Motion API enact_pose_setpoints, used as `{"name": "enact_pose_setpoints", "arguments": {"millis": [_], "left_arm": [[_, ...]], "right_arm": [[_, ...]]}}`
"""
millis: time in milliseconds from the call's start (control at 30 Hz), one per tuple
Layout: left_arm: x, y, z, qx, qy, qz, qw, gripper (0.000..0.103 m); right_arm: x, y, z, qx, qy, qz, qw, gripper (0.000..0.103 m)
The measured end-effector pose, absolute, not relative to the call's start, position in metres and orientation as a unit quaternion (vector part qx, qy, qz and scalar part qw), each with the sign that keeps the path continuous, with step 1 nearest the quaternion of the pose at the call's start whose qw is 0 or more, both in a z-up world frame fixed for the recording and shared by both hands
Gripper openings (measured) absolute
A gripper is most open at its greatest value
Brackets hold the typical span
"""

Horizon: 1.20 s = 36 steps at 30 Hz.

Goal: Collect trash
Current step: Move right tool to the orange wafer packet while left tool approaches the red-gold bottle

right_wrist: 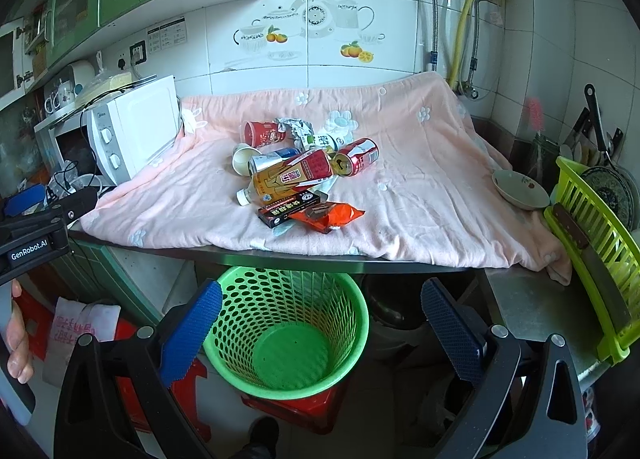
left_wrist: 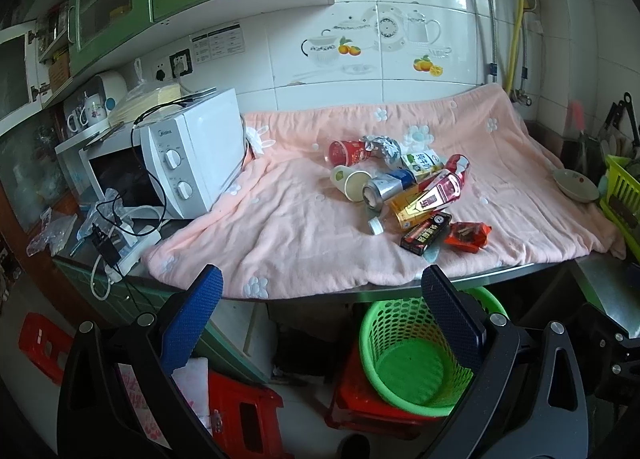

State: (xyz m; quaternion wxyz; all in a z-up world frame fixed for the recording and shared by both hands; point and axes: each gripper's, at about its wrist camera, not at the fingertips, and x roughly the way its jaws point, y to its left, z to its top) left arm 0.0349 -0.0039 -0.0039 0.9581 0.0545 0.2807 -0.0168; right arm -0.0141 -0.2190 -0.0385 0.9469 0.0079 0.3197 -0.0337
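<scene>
While both grippers hang spread and empty, the trash pile (right_wrist: 296,175) lies ahead above the right gripper (right_wrist: 322,325), green basket (right_wrist: 288,339) beneath.

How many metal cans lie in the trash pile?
2: a red can at the pile's right side, and a silver-blue can at its left, behind the bottle. Others may be hidden underneath.

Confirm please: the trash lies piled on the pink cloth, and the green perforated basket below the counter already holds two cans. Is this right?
Not quite. The green perforated basket is empty, as the right wrist view shows. The trash pile does lie on the pink cloth.
</scene>
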Motion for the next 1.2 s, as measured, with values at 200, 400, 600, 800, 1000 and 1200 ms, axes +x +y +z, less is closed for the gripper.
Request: {"name": "enact_pose_setpoints", "arguments": {"millis": [200, 400, 600, 800, 1000, 1200], "left_arm": [[0.055, -0.005, -0.005, 0.056, 0.287, -0.017, 0.956, 0.098], [0.078, -0.008, -0.01, 0.059, 0.295, -0.024, 0.953, 0.098], [0.109, -0.019, -0.014, 0.082, 0.298, -0.05, 0.95, 0.098], [0.146, -0.026, -0.019, 0.081, 0.305, -0.08, 0.946, 0.098], [0.182, -0.03, -0.029, 0.078, 0.318, -0.112, 0.938, 0.098], [0.218, -0.036, -0.037, 0.094, 0.324, -0.146, 0.93, 0.097]], "right_arm": [[0.008, -0.223, -0.037, 0.001, 0.325, -0.028, 0.945, 0.097], [0.036, -0.231, -0.04, 0.0, 0.336, -0.023, 0.942, 0.097], [0.062, -0.238, -0.047, 0.006, 0.349, -0.02, 0.937, 0.097], [0.095, -0.245, -0.06, 0.024, 0.371, -0.022, 0.928, 0.097], [0.138, -0.254, -0.079, 0.069, 0.402, -0.027, 0.913, 0.096], [0.177, -0.261, -0.099, 0.101, 0.428, -0.046, 0.897, 0.09]]}}
